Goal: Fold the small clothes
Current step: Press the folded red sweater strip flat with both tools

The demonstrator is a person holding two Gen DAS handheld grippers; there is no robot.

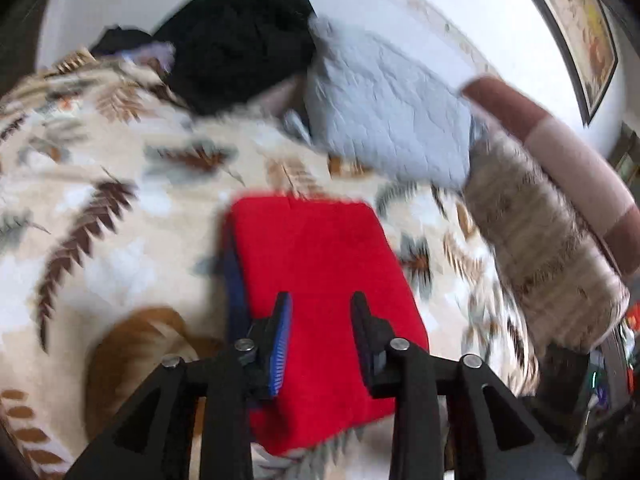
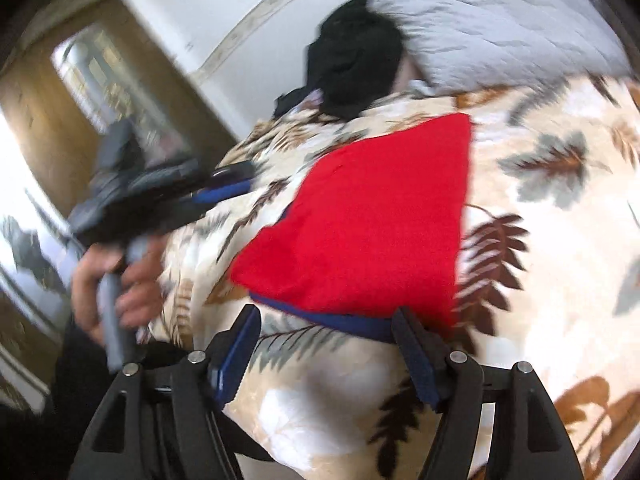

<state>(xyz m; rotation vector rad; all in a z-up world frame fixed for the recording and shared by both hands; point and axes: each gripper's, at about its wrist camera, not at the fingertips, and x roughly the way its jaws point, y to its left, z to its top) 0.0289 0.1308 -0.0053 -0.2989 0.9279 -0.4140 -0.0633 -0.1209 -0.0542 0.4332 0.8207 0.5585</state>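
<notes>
A folded red garment (image 1: 320, 280) with a blue trim edge (image 1: 236, 288) lies flat on the leaf-patterned blanket (image 1: 100, 216). My left gripper (image 1: 321, 304) is open above the garment's near part, holding nothing. In the right wrist view the red garment (image 2: 368, 224) lies ahead with its blue band (image 2: 340, 322) nearest me. My right gripper (image 2: 326, 320) is open and empty, its fingers just short of that band. The left gripper (image 2: 228, 184) shows there too, held in a hand at the left, off the garment's edge.
A black clothes pile (image 1: 240, 44) and a pale grey quilted pillow (image 1: 384, 108) lie at the bed's far end. A brown-and-pink rolled cushion (image 1: 560, 152) and folded fuzzy blanket (image 1: 536, 240) sit at the right. A doorway (image 2: 92, 80) is at left.
</notes>
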